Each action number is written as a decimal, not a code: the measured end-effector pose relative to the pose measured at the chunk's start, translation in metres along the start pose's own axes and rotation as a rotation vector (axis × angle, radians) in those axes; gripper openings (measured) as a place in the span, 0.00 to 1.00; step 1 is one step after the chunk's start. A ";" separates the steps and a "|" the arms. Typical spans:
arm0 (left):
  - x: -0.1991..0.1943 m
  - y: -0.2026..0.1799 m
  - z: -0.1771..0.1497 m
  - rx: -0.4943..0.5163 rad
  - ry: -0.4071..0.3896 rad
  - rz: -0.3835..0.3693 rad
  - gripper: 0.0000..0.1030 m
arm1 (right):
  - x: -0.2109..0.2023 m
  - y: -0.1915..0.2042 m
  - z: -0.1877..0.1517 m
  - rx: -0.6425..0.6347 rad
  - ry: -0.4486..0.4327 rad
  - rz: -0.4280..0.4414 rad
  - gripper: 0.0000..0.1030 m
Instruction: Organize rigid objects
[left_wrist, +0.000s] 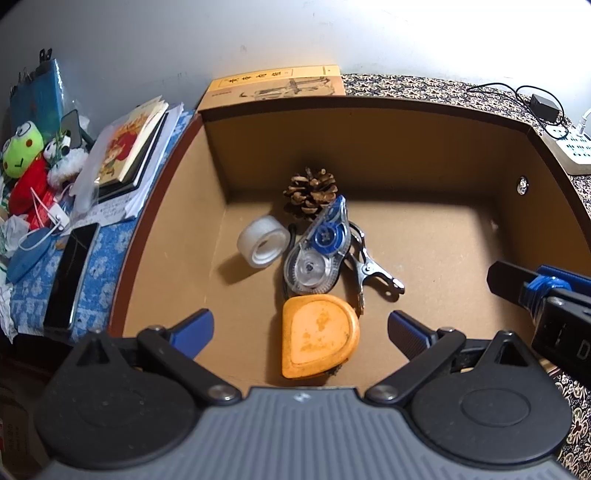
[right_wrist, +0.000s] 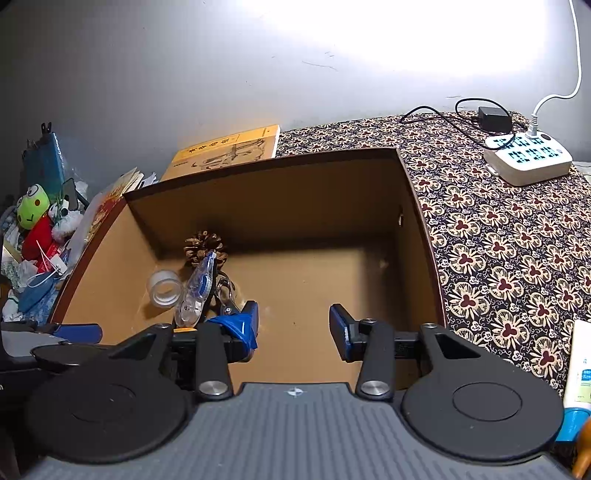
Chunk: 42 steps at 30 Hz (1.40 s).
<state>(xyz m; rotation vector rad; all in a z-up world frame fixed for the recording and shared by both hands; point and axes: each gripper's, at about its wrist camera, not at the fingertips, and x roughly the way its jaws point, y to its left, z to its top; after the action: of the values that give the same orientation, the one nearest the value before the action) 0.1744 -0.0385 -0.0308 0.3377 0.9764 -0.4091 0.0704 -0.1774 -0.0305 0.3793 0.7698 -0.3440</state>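
The left tool (left_wrist: 300, 332) hung over an open brown box (left_wrist: 369, 229), its blue-padded fingers (left_wrist: 195, 332) spread wide and holding nothing. Directly between and just ahead of those fingers lay an orange tape measure (left_wrist: 319, 335) on the box floor. Just beyond it, a clear and blue correction tape dispenser (left_wrist: 319, 251) lay touching a metal clip (left_wrist: 373, 271) on its right side. A roll of clear tape (left_wrist: 263, 240) sat just to the left of the dispenser, and a pine cone (left_wrist: 311, 192) stood farthest ahead, near the back wall of the box. The right tool (right_wrist: 293, 324) hovered over the emptier right half of the same box, its fingers also parted wide with nothing between them; the pile of items lay ahead and to its left. Left of the box, the desk (left_wrist: 96, 258) carried a dark phone (left_wrist: 70, 280), stacked books (left_wrist: 129, 147) and a green plush toy (left_wrist: 18, 151). To the right, on a patterned cloth (right_wrist: 498, 240), sat a white power strip (right_wrist: 528, 158).
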 end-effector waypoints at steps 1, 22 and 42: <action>0.000 0.000 0.000 0.000 0.001 0.001 0.97 | 0.000 0.000 0.000 0.000 -0.001 -0.001 0.25; -0.001 -0.002 -0.002 -0.002 0.002 0.014 0.97 | 0.001 0.000 -0.001 -0.006 0.009 -0.007 0.26; 0.001 -0.004 -0.004 0.002 0.012 0.025 0.97 | 0.002 0.000 -0.003 -0.018 0.014 -0.002 0.26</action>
<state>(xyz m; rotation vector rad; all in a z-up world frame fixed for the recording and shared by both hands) 0.1703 -0.0403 -0.0343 0.3540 0.9823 -0.3853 0.0698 -0.1762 -0.0341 0.3642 0.7871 -0.3360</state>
